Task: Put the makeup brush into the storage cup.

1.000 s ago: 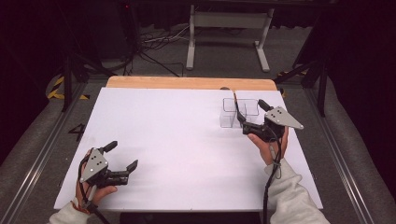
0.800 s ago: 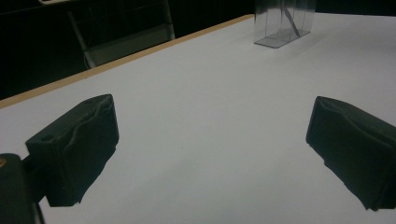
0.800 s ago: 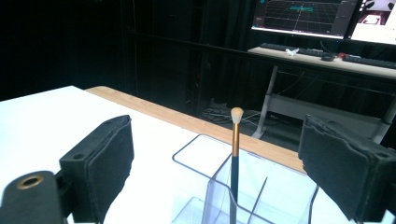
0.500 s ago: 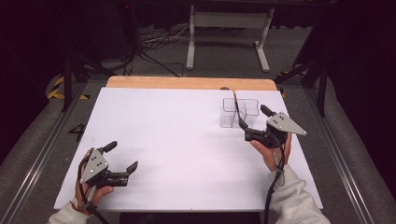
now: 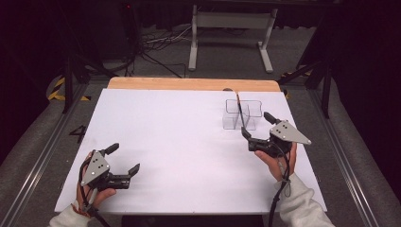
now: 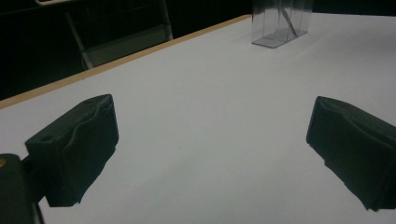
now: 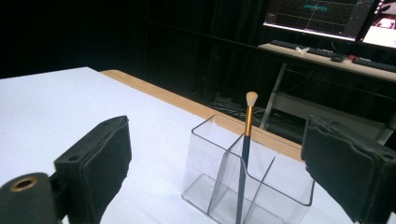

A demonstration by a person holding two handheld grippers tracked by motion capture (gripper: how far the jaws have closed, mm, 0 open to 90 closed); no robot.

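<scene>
Your right hand-held gripper (image 5: 256, 128), jaws spread, faces the brush (image 7: 244, 158) upright in the clear organizer (image 7: 247, 186): light, slim, stiff; pinch its handle midway.

Clear organizer (image 7: 219, 186), dark gold-banded white-tipped brush (image 7: 246, 140), white table (image 5: 170, 137).

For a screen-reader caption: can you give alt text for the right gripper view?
A brush stands bristles-up in a clear divided holder on a white table, framed by the right tongs with jaws open.
</scene>
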